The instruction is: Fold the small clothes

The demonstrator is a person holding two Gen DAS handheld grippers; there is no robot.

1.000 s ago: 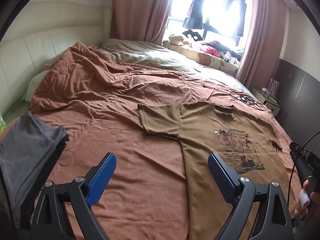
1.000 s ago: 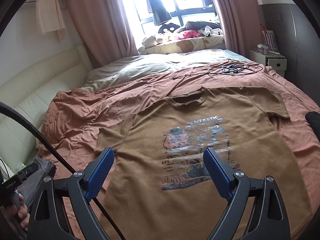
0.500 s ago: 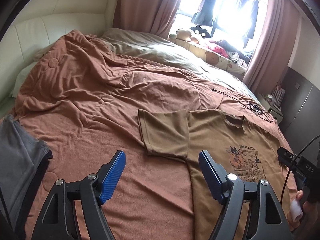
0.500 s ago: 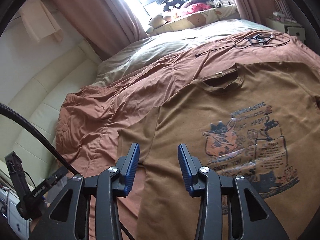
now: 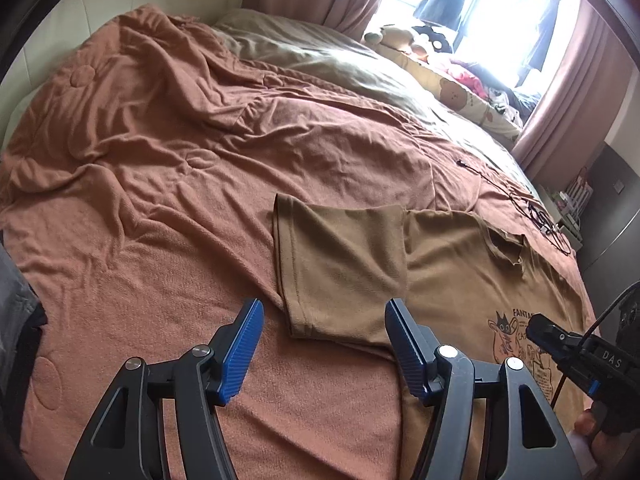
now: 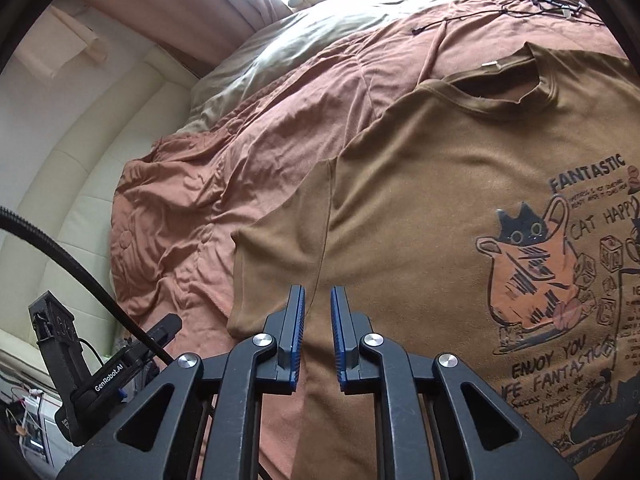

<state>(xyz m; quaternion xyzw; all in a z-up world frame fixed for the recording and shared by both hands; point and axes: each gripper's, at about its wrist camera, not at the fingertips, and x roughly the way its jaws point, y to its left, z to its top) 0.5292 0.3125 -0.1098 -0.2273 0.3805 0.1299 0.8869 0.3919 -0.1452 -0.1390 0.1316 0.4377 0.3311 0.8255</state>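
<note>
A brown T-shirt (image 6: 420,208) with a cat print lies flat, face up, on the rust-coloured bedspread (image 5: 160,160). Its left sleeve (image 5: 340,264) spreads out toward my left gripper (image 5: 322,312), which is open and empty just short of the sleeve's hem. My right gripper (image 6: 318,300) hovers low over the seam where that sleeve (image 6: 280,256) joins the body. Its jaws are nearly closed with a narrow gap, and nothing is between them. The shirt also shows in the left wrist view (image 5: 480,264).
A grey folded cloth (image 5: 16,312) lies at the bed's left edge. Black cables (image 5: 536,216) rest on the bedspread beyond the collar. Pillows and soft toys (image 5: 440,80) line the window side. A cream padded headboard (image 6: 80,184) is on the left.
Both grippers have moved forward and lower toward the shirt's left sleeve. The right gripper's jaws have narrowed from wide open to a small gap. The left jaws have narrowed slightly.
</note>
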